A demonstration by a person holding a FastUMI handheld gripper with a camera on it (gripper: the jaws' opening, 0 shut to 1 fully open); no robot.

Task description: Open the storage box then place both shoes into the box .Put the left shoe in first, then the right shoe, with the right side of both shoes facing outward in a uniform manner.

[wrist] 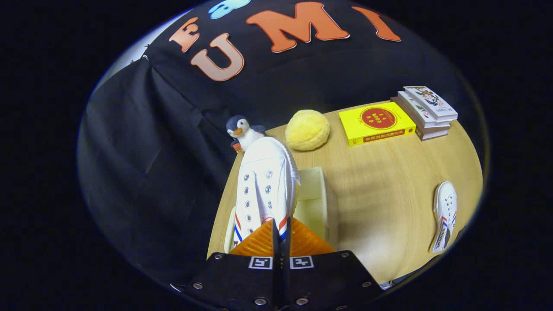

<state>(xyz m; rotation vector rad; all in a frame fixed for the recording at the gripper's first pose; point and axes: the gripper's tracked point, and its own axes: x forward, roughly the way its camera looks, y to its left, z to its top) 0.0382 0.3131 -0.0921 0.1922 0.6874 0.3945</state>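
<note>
A white shoe [265, 188] is held up by the gripper [281, 229]; the jaws are nearly closed, pinched on the shoe's heel end, toe pointing away. The storage box [314, 201] is seen directly beneath and just beside the held shoe, pale, apparently open; its lid cannot be told. The second shoe [445, 216] is lying on the table [380, 185], well apart from the box, on the far side from the held shoe. A penguin toy [243, 131], a yellow plush ball [307, 129] and stacked books [425, 111] are set beyond the box.

Risks judged: the grip is thin, on the heel only, so the shoe may swing or slip when lowered; the toe may catch the box rim and push the box; the wrong side may be turned outward if the wrist is rolled; which foot the held shoe fits cannot be told, so the order may be wrong.
</note>
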